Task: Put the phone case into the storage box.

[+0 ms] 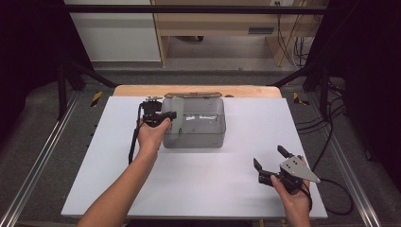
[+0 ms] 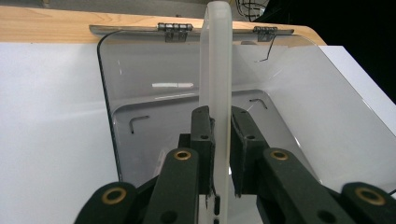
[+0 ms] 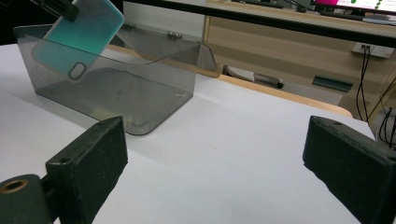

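Observation:
A clear grey plastic box (image 1: 201, 137) stands on the white table top, its hinged lid (image 1: 191, 95) folded open at the back. My left gripper (image 1: 168, 115) is at the box's left end, shut on a thin teal phone case (image 1: 176, 118) that is tilted with its lower part inside the box. In the left gripper view the jaws (image 2: 222, 112) pinch the case's pale edge (image 2: 215, 56) above the box floor (image 2: 154, 116). The right gripper view shows the case (image 3: 77, 39) behind the box wall (image 3: 116, 93). My right gripper (image 1: 267, 155) is open and holds nothing near the front right; its jaws (image 3: 215, 154) are wide apart.
The white board (image 1: 198, 179) lies on a wooden table (image 1: 250, 91). A black cable (image 1: 134, 142) trails from the left gripper along the forearm. Metal rails (image 1: 33, 170) flank the table, and wooden furniture (image 1: 213, 23) stands behind it.

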Tool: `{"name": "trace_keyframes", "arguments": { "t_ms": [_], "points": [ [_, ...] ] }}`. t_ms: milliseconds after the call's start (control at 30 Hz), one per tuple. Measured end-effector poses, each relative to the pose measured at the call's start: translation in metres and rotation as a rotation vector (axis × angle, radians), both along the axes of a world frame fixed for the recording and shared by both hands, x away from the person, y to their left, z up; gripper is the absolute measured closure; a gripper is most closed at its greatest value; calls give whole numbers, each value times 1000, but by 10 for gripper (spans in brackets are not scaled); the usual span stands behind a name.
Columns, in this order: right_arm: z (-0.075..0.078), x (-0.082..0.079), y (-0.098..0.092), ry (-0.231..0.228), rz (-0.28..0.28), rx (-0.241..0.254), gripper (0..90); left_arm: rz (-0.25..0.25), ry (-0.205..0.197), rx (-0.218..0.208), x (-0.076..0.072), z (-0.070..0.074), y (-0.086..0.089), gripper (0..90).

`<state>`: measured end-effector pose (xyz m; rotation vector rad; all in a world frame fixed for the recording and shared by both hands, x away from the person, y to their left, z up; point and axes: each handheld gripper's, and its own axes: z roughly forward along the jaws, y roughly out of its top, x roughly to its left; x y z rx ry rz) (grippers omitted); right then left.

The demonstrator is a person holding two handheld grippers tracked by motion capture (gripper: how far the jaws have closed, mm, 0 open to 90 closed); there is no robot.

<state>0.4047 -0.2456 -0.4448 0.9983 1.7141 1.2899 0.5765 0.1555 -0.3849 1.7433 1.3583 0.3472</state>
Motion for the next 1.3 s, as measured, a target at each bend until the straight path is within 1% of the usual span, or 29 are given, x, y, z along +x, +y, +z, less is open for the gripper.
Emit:
{"name": "trace_keyframes", "arguments": {
  "t_ms": [300, 800, 1167, 1300],
  "points": [
    [0, 0, 0, 3, 2, -2, 69, 5, 9, 5, 0, -4, 0, 811],
    [-1, 1, 1, 8, 5, -10, 69, 11, 35, 11, 4, -11, 3, 811],
    [-1, 1, 2, 11, 9, -15, 69, 18, 36, 19, 6, -11, 6, 807],
    [-1, 1, 3, 13, 9, -16, 69, 22, 33, 35, 6, -11, 8, 805]
  ]
}}
